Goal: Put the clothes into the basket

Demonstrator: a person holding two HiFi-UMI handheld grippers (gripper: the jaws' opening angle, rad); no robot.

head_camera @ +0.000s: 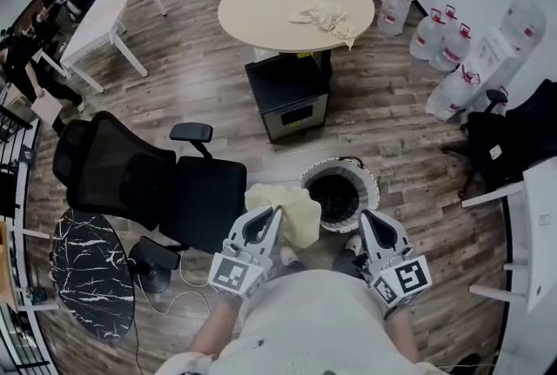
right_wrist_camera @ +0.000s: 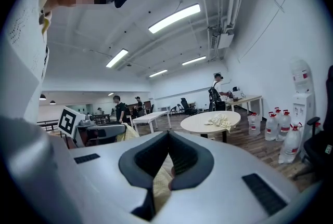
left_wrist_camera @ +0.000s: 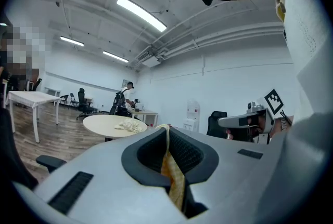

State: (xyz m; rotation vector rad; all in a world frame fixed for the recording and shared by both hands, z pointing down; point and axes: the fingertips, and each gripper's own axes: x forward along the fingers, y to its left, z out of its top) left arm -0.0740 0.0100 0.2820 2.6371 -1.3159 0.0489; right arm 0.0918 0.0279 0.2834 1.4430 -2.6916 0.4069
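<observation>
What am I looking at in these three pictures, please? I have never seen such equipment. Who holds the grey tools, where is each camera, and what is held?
No robot here: a person holds a two-jaw gripper in each hand. The head view comes from a camera on the person's head, looking down; the other two come from cameras riding on each gripper, looking along its jaws. The left gripper is shut on a pale yellow cloth, next to a round basket on the wooden floor. The right gripper has its jaws together; something pale shows low between them, which I cannot identify. Farther off, a round table carries another cloth, and a black office chair stands at the left.
</observation>
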